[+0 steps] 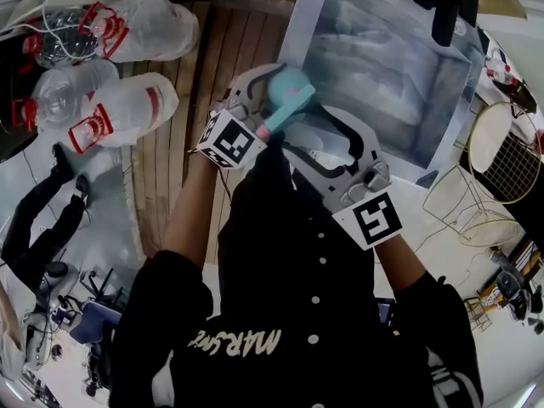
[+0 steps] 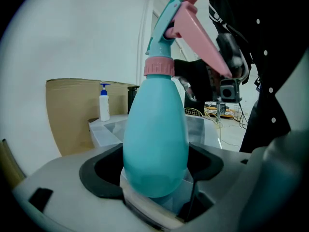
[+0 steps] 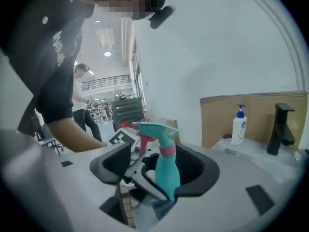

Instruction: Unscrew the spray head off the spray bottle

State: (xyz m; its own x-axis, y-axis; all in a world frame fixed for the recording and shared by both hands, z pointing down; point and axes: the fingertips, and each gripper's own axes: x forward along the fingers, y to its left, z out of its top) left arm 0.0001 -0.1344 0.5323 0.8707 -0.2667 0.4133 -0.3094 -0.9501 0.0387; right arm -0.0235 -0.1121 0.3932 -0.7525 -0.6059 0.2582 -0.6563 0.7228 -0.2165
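You're over a grey sink counter [image 1: 387,75] by a white wall. The spray bottle [image 2: 155,144] stands upright, long axis vertical, spray head [image 2: 179,21] on top. Your left gripper [image 2: 154,172] clamps its lower body. Your right gripper [image 3: 155,167] gapes just beside it, pads off.

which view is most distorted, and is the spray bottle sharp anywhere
Left gripper view: spray bottle sharp and close, dark vignette in the corners; right gripper view: strongest fisheye bend, dark corners too; head view: edges curve, black shirt loses detail.
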